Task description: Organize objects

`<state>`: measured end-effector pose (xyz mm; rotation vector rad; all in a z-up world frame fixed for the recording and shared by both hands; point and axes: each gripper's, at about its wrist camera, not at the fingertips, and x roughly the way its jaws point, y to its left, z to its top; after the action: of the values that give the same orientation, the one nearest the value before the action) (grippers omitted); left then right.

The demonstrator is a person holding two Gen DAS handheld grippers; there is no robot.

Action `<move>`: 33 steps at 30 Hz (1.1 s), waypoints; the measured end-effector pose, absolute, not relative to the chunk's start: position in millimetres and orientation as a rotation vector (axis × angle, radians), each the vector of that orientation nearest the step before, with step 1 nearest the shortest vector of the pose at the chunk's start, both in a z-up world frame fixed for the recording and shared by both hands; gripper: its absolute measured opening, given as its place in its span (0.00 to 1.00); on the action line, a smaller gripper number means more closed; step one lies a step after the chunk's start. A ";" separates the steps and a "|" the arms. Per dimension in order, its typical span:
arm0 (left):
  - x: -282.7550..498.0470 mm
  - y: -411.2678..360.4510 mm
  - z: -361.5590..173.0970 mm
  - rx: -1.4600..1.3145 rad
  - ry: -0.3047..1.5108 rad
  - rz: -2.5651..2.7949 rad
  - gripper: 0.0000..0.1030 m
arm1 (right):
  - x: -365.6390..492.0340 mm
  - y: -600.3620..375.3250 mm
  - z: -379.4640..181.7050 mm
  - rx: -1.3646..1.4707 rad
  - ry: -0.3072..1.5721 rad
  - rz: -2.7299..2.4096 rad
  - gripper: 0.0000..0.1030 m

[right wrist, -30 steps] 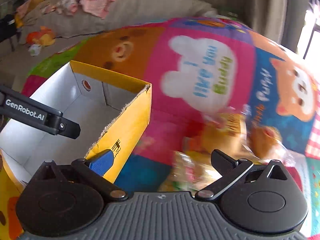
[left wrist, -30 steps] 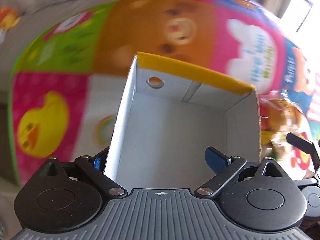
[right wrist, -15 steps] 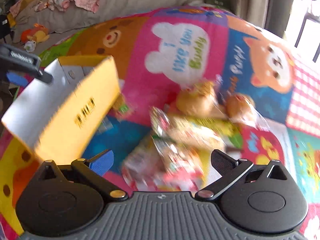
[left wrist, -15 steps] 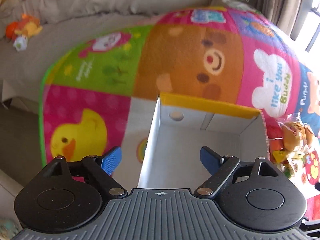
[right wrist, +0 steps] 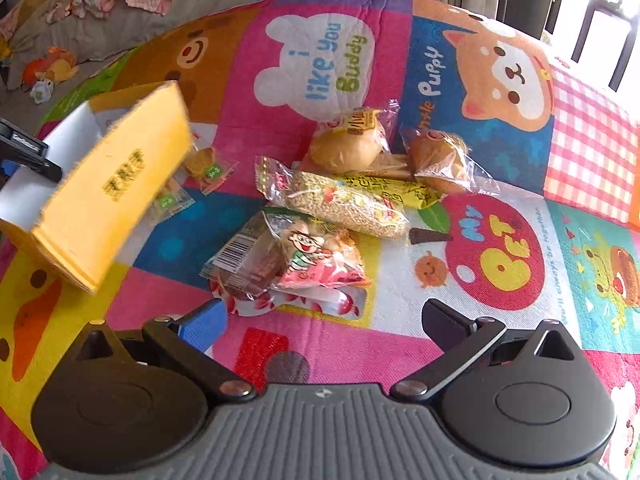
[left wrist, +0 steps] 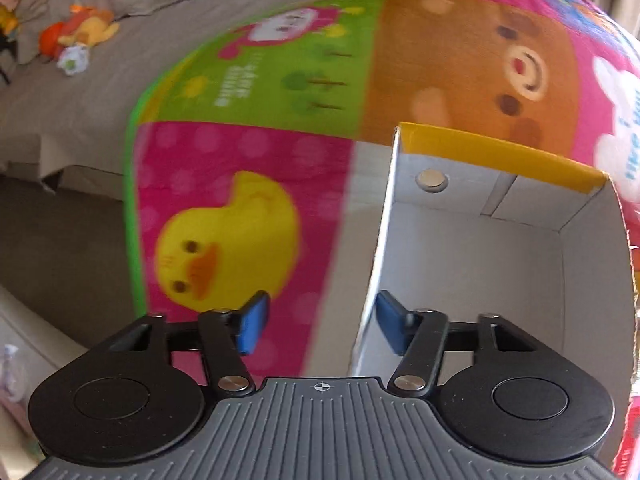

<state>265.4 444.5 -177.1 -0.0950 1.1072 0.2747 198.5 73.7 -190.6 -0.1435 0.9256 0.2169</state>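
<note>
Left wrist view — yellow box [left wrist: 492,152], white inside, open-topped, empty.

Each claw [left wrist: 316,328] [right wrist: 324,322] has a ribbed grey body, black linkages, silver screws and blue pads [left wrist: 253,322]

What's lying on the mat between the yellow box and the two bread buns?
In the right wrist view, two small clear snack packets lie on the mat between the yellow box and the bread buns, close beside the box.
</note>
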 end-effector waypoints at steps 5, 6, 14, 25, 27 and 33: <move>259.9 454.6 -178.3 -0.128 1.098 0.150 0.54 | 198.2 71.1 -198.7 -0.139 0.960 0.194 1.00; 262.2 450.8 -180.2 -0.111 1.100 0.124 0.54 | 196.9 72.7 -200.4 -0.141 0.967 0.194 1.00; 274.3 417.6 -184.6 -0.081 1.118 0.066 0.13 | 178.1 73.1 -213.9 -0.050 1.065 0.178 1.00; 255.6 425.1 -178.8 -0.048 1.171 0.033 0.09 | 186.0 95.7 -201.7 -0.184 0.961 0.244 1.00; 249.6 436.8 -177.7 -0.074 1.184 0.039 0.08 | 200.7 111.0 -197.8 -0.248 0.916 0.292 1.00; 234.4 461.7 -180.1 -0.131 1.206 0.035 0.08 | 262.0 165.1 -191.7 -0.371 0.786 0.410 1.00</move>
<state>234.4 461.7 -180.1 -0.1313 1.2056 0.0348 261.9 165.1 -191.7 -0.3706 0.7862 0.4102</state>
